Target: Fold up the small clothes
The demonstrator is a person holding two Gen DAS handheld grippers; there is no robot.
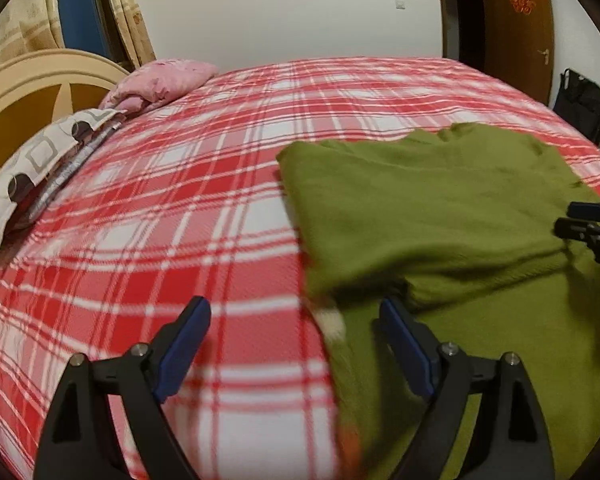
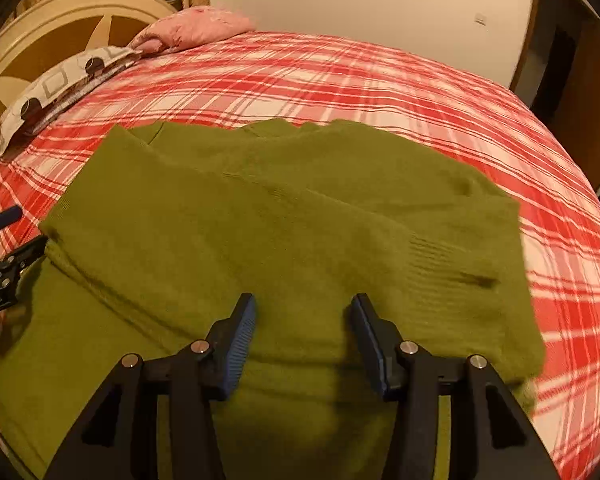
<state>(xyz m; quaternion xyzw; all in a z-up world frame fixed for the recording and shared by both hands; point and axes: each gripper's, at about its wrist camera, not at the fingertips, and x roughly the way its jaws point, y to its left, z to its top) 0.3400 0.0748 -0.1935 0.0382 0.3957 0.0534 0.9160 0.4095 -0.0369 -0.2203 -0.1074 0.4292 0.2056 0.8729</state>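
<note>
A green knit sweater [image 2: 284,232] lies partly folded on the red and white plaid bed cover [image 2: 340,76]; its sleeves are laid across the body. It fills the right side of the left wrist view [image 1: 440,208]. My left gripper [image 1: 296,312] is open and empty, hovering over the sweater's left edge, one finger over the cover and one over the knit. My right gripper [image 2: 302,312] is open and empty above the sweater's near middle. The right gripper also shows at the right edge of the left wrist view [image 1: 580,220]. The left gripper shows at the left edge of the right wrist view [image 2: 16,236].
A pink pillow [image 1: 160,80] and a patterned pillow [image 1: 40,164] lie by the wooden headboard [image 1: 28,92] at the far left. A brown door [image 1: 516,28] and a black bag [image 1: 580,104] are past the bed's far right. The plaid cover [image 1: 160,200] stretches left of the sweater.
</note>
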